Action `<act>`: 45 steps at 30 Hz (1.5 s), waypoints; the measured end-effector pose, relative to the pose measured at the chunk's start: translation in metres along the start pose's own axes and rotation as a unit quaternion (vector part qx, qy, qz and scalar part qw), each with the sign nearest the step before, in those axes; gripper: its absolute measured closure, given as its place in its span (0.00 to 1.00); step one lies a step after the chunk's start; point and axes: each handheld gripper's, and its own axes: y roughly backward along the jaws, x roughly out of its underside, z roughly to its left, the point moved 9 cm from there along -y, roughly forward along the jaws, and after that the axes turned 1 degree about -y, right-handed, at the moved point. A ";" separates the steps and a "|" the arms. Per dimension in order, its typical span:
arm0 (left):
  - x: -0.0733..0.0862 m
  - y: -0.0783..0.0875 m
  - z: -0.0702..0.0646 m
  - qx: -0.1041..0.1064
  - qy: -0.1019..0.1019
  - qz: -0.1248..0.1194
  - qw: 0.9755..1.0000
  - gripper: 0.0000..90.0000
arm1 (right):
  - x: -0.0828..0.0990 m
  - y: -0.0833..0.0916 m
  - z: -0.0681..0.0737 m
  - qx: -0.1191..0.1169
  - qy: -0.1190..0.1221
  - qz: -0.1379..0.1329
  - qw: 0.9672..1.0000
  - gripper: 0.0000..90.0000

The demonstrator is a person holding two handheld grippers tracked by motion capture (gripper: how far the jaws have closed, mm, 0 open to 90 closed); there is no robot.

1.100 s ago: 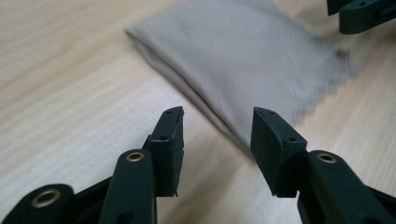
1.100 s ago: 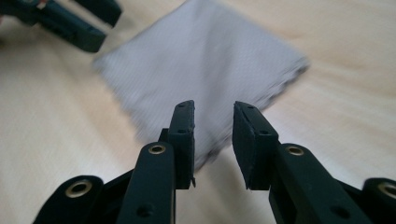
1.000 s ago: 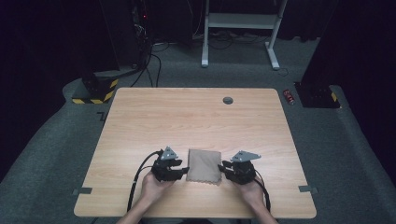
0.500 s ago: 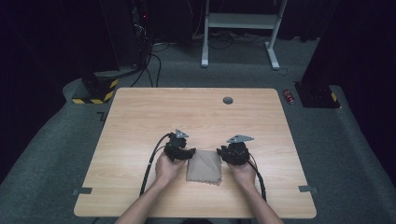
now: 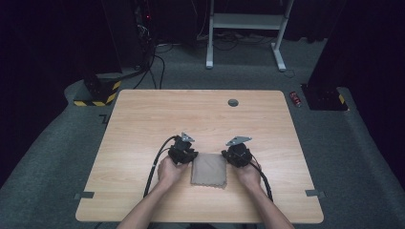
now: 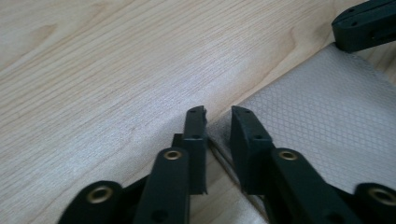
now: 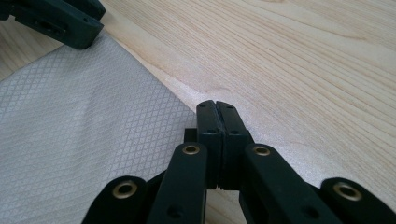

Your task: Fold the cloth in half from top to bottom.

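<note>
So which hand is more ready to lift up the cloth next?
Probably the right. The right hand-held gripper has its jaws fully shut at the corner of the cloth, seemingly pinching its edge. The left hand-held gripper has just been closing, with a gap left around the cloth's corner.

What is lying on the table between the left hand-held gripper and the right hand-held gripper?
In the high view, a grey cloth lies flat between the left hand-held gripper and the right hand-held gripper.

1 high view down over the table (image 5: 143,124); 2 close, low gripper views, seemingly sharing the cloth (image 5: 208,169).
</note>
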 end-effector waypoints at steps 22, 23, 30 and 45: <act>-0.008 -0.007 0.021 0.011 0.026 -0.039 0.999 0.98 | -0.023 -0.014 -0.012 0.018 -0.029 -0.010 0.999 1.00; -0.008 -0.007 0.022 0.012 0.026 -0.042 0.999 0.98 | -0.022 -0.015 -0.013 0.017 -0.031 -0.009 0.999 1.00; -0.010 -0.009 0.027 0.007 0.025 -0.054 0.998 0.97 | -0.023 -0.022 -0.017 0.018 -0.044 -0.014 0.999 0.99; -0.004 0.020 0.042 -0.005 0.054 -0.071 0.996 0.65 | -0.023 0.002 -0.021 0.003 -0.068 -0.048 0.997 0.82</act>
